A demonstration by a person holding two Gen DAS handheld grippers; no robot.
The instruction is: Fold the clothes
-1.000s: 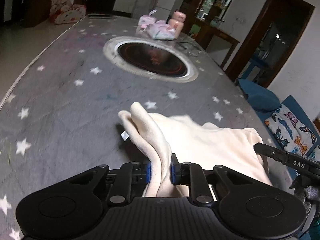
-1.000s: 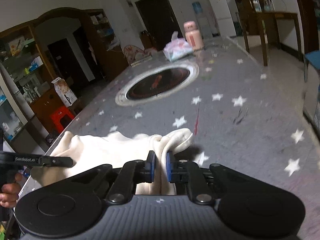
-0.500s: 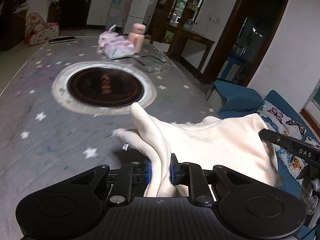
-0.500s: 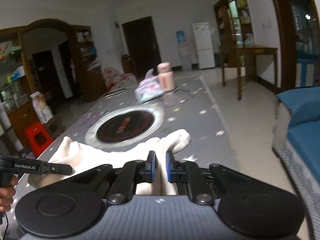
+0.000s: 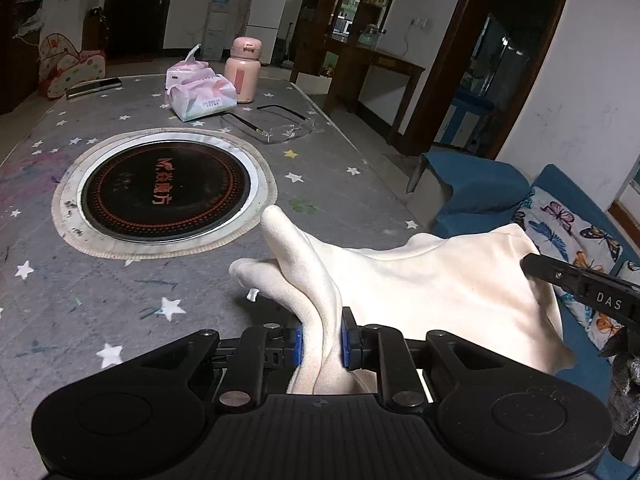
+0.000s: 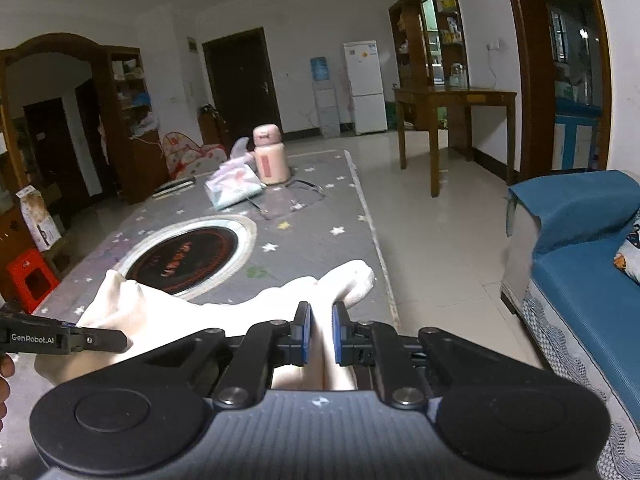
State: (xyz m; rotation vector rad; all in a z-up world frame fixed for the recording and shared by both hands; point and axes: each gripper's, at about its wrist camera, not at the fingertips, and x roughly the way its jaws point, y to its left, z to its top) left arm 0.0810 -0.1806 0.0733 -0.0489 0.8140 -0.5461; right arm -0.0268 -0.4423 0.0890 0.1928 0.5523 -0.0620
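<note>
Left wrist view shows our left tongs [image 5: 321, 338] pinching a bunched fold of the cream garment [image 5: 424, 292] between their blue pads [image 5: 297, 340], with cloth rising in a soft peak just ahead of them. From there the garment stretches across to the right, lifted off the desk [image 5: 120, 312], and its far corner is caught by our right tongs [image 5: 536, 266], whose black finger marked DAS enters from the right edge.

Right wrist view gives the matching picture: our right tongs [image 6: 320, 334] are closed on a thick roll of the same garment [image 6: 168, 312], and the cloth spans leftward to the left tongs [image 6: 116, 340], labelled GenRobot.AI, which grip the other end.

We see the desk covered by a grey cloth printed with white stars, and set into it a round black induction cooktop [image 5: 166, 192] with orange lettering. Farther back stand a pink thermos [image 5: 242, 70] and a soft pack of tissues [image 5: 200, 94] just beside it. A blue sofa [image 6: 580, 264] sits off to the right, and a white refrigerator [image 6: 364, 86] stands against the back wall.
</note>
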